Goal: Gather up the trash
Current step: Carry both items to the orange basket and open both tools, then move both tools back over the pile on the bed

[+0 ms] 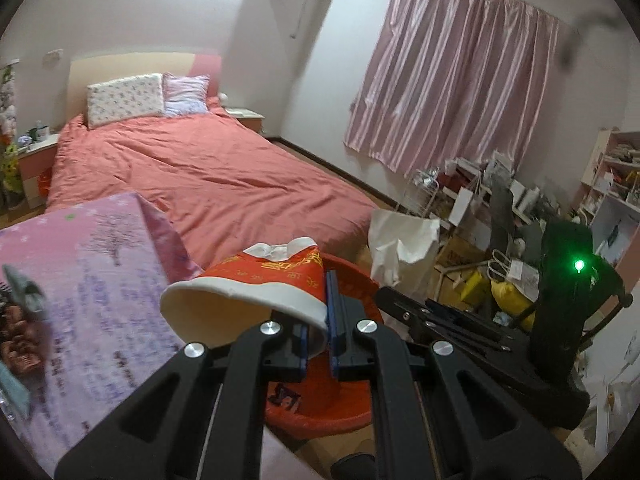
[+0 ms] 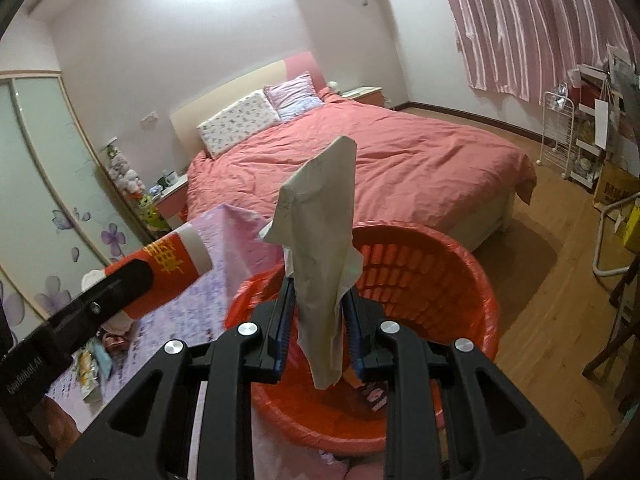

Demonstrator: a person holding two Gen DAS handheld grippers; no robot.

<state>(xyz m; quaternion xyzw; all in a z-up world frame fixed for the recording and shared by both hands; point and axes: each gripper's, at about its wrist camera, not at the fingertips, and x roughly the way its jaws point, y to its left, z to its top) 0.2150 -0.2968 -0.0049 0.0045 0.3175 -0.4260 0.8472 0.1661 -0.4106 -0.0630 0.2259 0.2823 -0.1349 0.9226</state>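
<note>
We hold two bits of trash over the red basket (image 2: 460, 280). Left gripper (image 1: 318, 320) pinches the rim wall of a red paper cup (image 1: 256, 284): light, thin, crushes easily, so a rim grip seems best. Right gripper (image 2: 316, 320) is clamped on a crumpled paper bag (image 2: 324, 248), soft and floppy, its top sticking up above the fingers. Both hang just above the basket opening. A table with a purple cloth (image 1: 100, 280) sits close on the left, the bed (image 2: 380, 160) behind; nothing blocks the drop.
</note>
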